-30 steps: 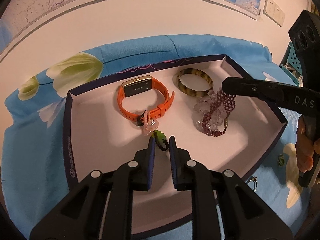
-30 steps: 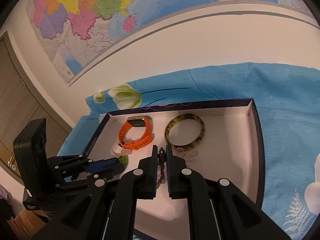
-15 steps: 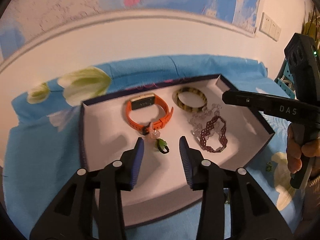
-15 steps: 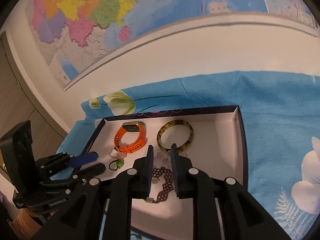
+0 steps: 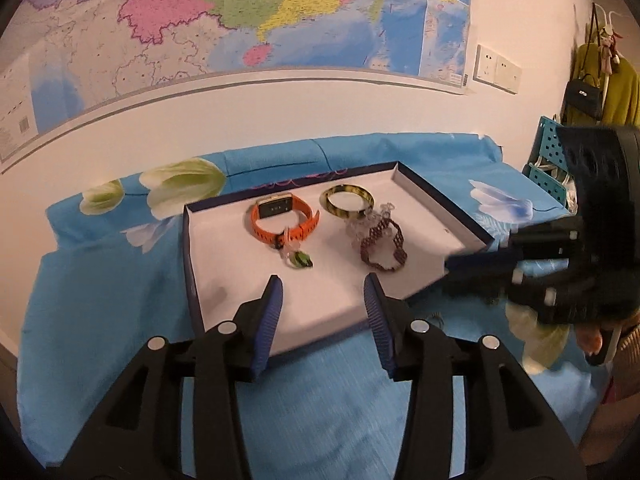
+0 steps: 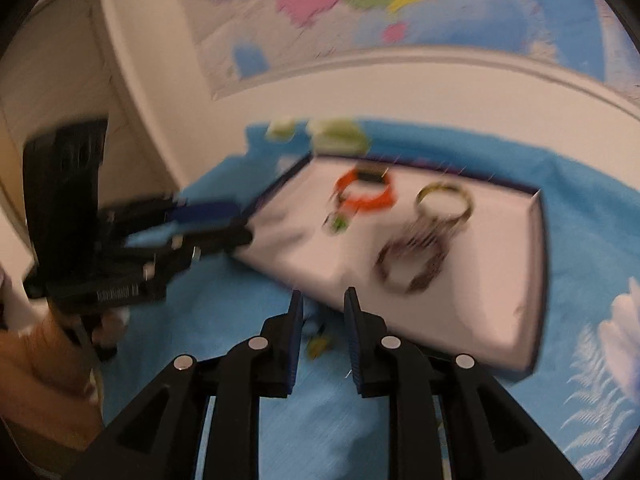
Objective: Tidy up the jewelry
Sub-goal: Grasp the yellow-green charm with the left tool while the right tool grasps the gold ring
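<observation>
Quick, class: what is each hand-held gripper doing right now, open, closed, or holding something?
Left hand-held gripper: open, holding nothing, in front of the jewelry tray.
Right hand-held gripper: open, holding nothing, over the blue cloth.

Beyond the jaws a colourful wall map (image 5: 248, 20) hangs on a cream wall (image 5: 280, 116); right of them are sockets (image 5: 498, 69), a blue perforated rack (image 5: 546, 156) and hanging clothes (image 5: 612, 88).

The right wrist view was motion-blurred; a small yellow-green item (image 6: 318, 345) between the right gripper's (image 6: 322, 300) fingers was unidentifiable.
</observation>
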Available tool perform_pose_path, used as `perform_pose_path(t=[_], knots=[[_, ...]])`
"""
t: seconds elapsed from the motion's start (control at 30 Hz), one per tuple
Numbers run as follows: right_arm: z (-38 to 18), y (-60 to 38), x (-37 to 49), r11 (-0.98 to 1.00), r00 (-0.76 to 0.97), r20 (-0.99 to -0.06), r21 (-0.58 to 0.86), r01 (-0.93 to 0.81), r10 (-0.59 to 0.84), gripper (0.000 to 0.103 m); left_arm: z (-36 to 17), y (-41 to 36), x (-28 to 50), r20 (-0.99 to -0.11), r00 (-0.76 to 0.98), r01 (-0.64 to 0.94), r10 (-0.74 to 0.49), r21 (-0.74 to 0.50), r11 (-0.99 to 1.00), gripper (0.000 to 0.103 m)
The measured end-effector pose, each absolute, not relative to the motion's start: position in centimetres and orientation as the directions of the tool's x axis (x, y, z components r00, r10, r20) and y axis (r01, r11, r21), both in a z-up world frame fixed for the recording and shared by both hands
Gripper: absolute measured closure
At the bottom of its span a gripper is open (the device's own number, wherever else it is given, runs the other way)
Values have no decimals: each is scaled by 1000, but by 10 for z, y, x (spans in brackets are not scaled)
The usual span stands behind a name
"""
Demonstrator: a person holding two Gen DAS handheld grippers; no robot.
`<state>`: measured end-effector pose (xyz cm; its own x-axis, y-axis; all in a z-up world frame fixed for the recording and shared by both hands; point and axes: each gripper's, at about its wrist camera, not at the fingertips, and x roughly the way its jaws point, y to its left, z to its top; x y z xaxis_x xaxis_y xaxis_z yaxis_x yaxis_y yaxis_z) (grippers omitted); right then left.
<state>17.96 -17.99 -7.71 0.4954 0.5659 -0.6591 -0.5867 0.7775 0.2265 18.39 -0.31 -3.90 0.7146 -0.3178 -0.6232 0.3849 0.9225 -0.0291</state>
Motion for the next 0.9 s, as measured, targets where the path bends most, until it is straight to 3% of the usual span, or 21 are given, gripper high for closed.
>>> perform_pose_path(t=[0.13, 0.23, 0.3, 0.37, 0.7, 0.8, 0.83, 0.9], knots=[[-98, -170, 178, 791, 474, -710, 194, -579, 521, 74, -48, 0, 176, -636, 698, 382, -329, -58, 922, 61], [-106, -164, 182, 787, 452, -723, 204, -582, 522, 74, -54, 1, 172, -643, 690, 377, -331, -70, 923, 60], [-110, -159, 184, 789, 445, -734, 201, -580, 514, 76, -56, 2, 170, -646, 687, 375, -332, -76, 924, 60], [-112, -158, 184, 789, 436, -741, 203, -580, 511, 88, -58, 3, 168, -649, 683, 375, -336, -83, 923, 60], [-107, -156, 156, 735, 382, -723, 251, -630, 575, 88, -68, 4, 160, -664, 658, 391, -354, -100, 915, 59], [-104, -157, 148, 738, 393, -720, 243, -630, 572, 82, -70, 1, 156, -669, 651, 402, -360, -98, 910, 59], [-103, -160, 146, 745, 408, -715, 236, -623, 568, 75, -71, 1, 155, -669, 650, 404, -361, -98, 909, 59], [-98, -173, 141, 757, 436, -697, 236, -610, 569, 73, -73, -1, 151, -671, 643, 414, -369, -101, 905, 59]])
